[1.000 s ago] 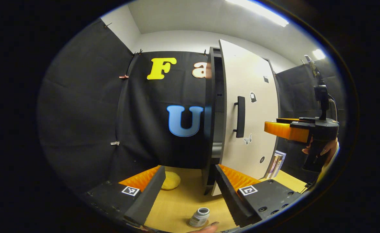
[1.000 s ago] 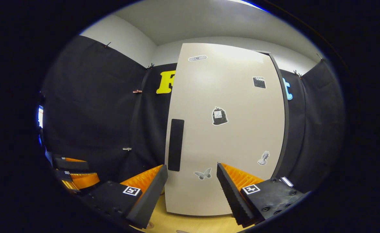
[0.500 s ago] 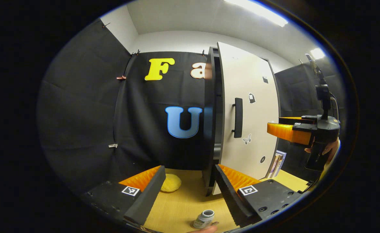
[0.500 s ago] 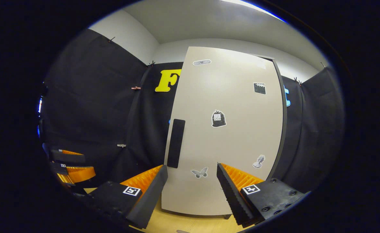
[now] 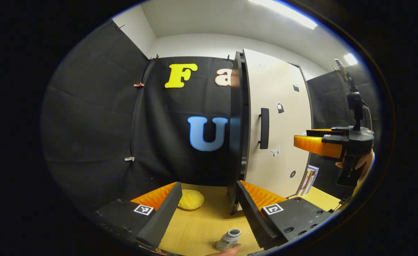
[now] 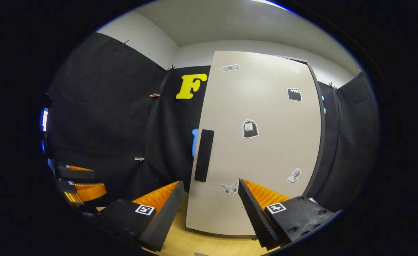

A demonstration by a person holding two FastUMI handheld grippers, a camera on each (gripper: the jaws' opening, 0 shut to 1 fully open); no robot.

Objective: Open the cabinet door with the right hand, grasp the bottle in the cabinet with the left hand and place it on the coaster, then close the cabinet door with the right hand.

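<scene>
Near the cabinet door [image 6: 262, 142], the right gripper [image 6: 210, 199] and left gripper [image 5: 205, 201] both gape wide, holding nothing; unpushed, the door could stay slightly ajar.

Bottle [image 5: 229, 239] on coaster [image 5: 220, 247], between the parted fingers [image 5: 159, 218].

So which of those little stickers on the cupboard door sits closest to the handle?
The butterfly sticker, just below and right of the black handle; the bag sticker sits further right on the cabinet door.

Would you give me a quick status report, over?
Both grippers, left and right, open, empty. Bottle on coaster. Cabinet door nearly shut. Nothing in the way.
</scene>
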